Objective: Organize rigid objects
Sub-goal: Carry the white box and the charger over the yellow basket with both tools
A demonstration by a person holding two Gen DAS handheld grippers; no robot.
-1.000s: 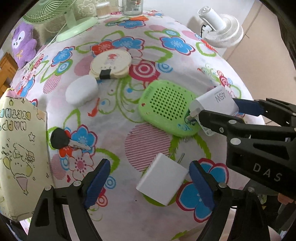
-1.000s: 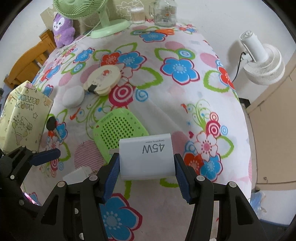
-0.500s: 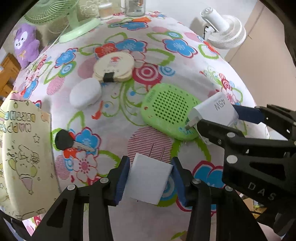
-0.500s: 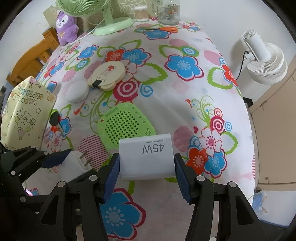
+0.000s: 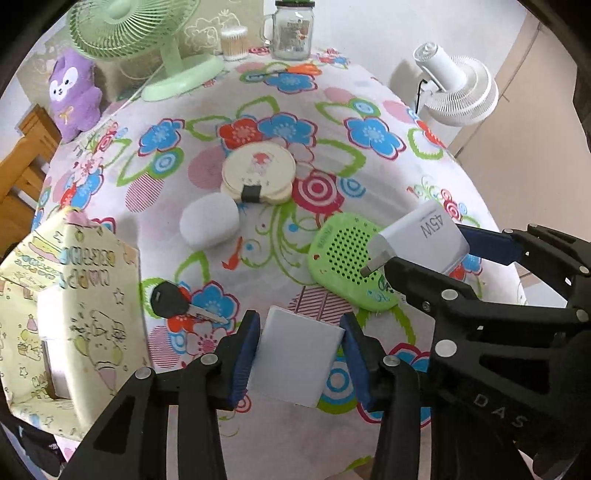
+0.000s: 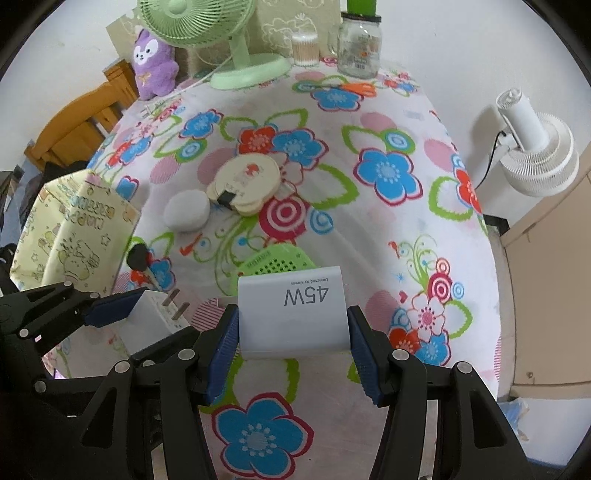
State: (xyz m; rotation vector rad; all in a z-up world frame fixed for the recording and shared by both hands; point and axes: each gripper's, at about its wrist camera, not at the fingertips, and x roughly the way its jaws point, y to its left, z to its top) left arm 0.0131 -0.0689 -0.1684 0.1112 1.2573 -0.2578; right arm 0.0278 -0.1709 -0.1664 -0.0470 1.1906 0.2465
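My left gripper (image 5: 297, 343) is shut on a small white plug charger (image 5: 295, 360), lifted off the flowered cloth; its two prongs (image 6: 173, 301) show in the right wrist view. Beside it, my right gripper (image 6: 291, 345) is shut on a larger white charger marked 45W (image 6: 293, 308), also held above the table. On the cloth lie a green perforated disc (image 5: 347, 264), a black-headed key (image 5: 173, 301), a white oval case (image 5: 208, 225) and a cream round case (image 5: 258, 177). A yellow paper gift bag (image 5: 70, 302) stands open at the left.
At the far edge stand a green desk fan (image 5: 162, 48), a glass jar (image 5: 291, 29), a cotton-swab tub (image 5: 233, 42) and a purple plush toy (image 5: 74, 96). A white floor fan (image 6: 535, 155) and a beige cabinet (image 6: 546, 295) sit off the table's right side.
My left gripper closed on the small white charger and lifted it off the cloth. The right gripper rose a little with the 45W charger in it.
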